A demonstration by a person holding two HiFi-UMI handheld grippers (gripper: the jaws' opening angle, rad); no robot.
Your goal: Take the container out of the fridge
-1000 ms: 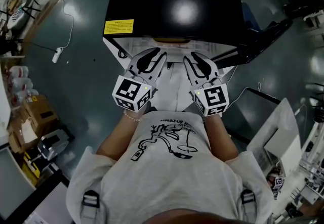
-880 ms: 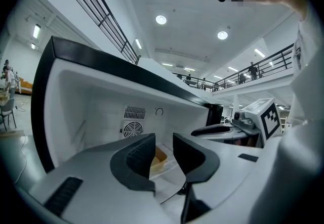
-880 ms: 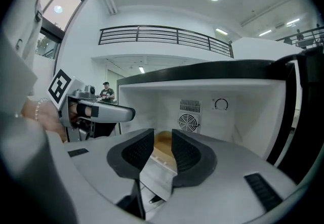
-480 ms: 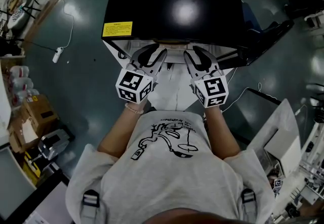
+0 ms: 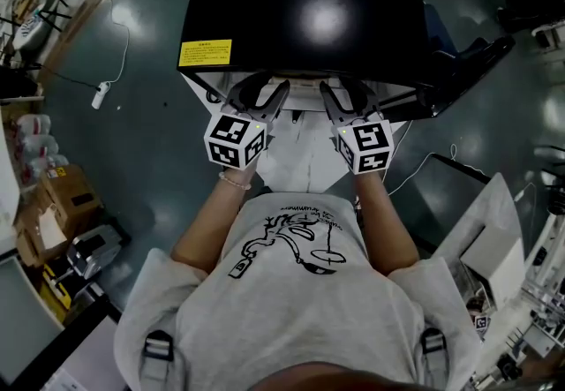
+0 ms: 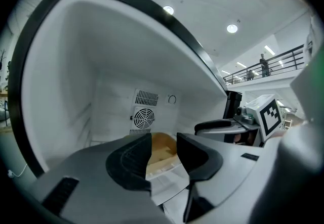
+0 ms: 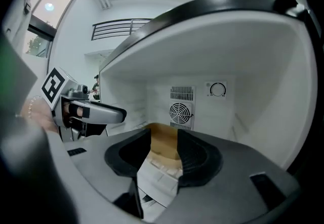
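The small black fridge (image 5: 309, 10) stands open, and both grippers reach side by side into its white inside. A container (image 6: 161, 160) with a tan top and a pale ribbed front sits on the fridge floor before the fan grille (image 6: 142, 116). My left gripper (image 5: 259, 91) (image 6: 163, 142) is open; its jaws have just been opening and the container shows in the gap beyond them, untouched. My right gripper (image 5: 349, 91) (image 7: 164, 139) is open too, its jaws also just opening, and the container (image 7: 163, 160) lies ahead between them, apart from the pads.
The fridge door (image 5: 459, 71) hangs open to the right. A yellow label (image 5: 206, 51) marks the fridge top's front left. A dial (image 7: 217, 89) sits on the back wall. Cardboard boxes (image 5: 62, 195) and a power strip (image 5: 100, 96) lie on the floor to the left.
Both grippers have moved forward and down, further under the fridge's top edge. Their jaws stand wider apart than before.
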